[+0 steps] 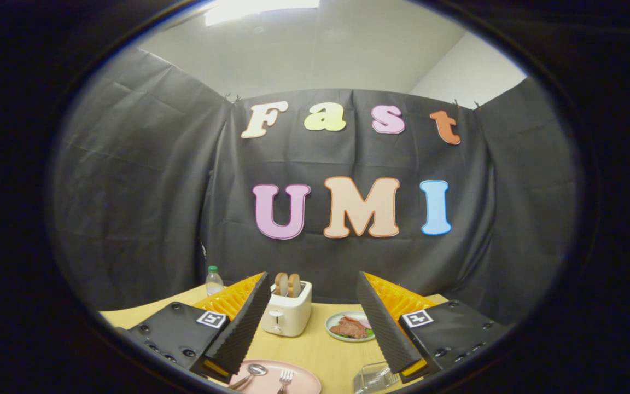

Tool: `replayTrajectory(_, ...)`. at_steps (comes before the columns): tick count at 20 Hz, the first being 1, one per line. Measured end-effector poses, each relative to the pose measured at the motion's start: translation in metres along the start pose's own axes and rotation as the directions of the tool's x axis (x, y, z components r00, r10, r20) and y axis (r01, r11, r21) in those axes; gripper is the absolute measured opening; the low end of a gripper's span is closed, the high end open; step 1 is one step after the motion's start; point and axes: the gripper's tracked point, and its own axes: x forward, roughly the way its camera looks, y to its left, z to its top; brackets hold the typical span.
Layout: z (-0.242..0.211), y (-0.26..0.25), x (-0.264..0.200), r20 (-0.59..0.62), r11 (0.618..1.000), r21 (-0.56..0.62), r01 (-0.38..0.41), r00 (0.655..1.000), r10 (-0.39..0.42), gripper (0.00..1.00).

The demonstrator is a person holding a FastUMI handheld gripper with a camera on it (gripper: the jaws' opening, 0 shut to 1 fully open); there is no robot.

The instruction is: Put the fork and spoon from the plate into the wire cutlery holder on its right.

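Hanging above the table [315, 345], the gripper [315, 323] has its fingers spread wide, holding nothing. From the gap between them, a pink plate [304, 380] sits at about 6 o'clock, with the spoon [249, 375] and fork [285, 378] lying on it. A clear holder [372, 377], maybe the cutlery one, sits at 5 o'clock. Ahead at 12 o'clock stands a toaster [289, 314] with bread, beside a small plate of food [350, 326]

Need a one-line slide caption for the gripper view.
Open gripper above a pink plate holding spoon and fork; toaster beyond.
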Motion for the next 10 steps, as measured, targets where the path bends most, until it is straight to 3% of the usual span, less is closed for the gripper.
replayTrajectory(10, -0.038, 0.016, 0.0, -0.105, 0.999, 0.011, -0.05, 0.993, 0.051, 1.0)
